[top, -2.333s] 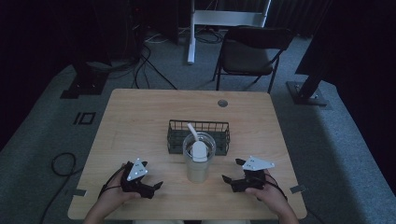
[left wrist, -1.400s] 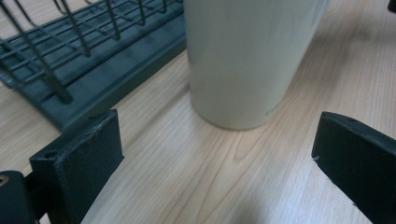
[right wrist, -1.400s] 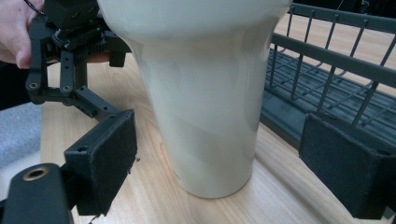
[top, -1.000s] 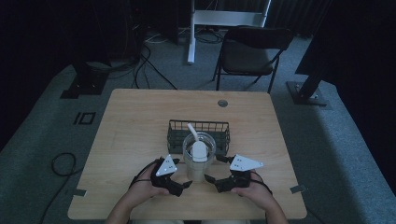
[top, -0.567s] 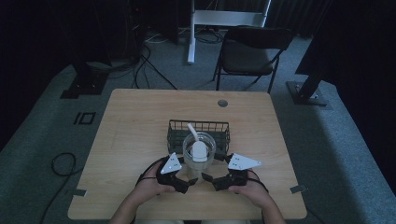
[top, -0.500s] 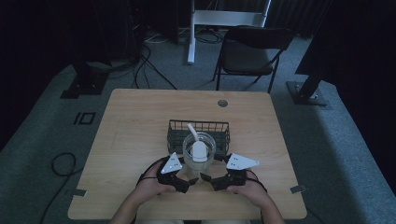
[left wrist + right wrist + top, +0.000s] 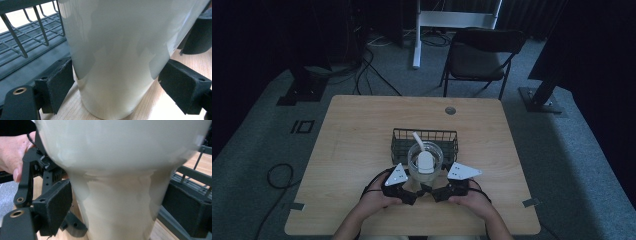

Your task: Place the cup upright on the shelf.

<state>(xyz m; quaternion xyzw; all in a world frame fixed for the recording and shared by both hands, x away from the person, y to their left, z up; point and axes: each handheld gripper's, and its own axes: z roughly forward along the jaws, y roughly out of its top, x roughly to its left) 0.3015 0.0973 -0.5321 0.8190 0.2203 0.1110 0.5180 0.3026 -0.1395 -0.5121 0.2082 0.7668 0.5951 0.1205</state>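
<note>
at the near edge of the desk (image 7: 352, 135), the left tongs (image 7: 408, 192) are set apart around the foot of a clear cup (image 7: 425, 161), which stands upright just before a wire basket (image 7: 424, 137); the right tongs (image 7: 437, 191) are likewise spread around it, pads (image 7: 56, 205) not visibly pressing.

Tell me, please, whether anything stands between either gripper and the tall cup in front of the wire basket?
Nothing visible does. The cup sits directly between the open jaws of the left gripper and of the right gripper. The wire basket stands behind it.
</note>
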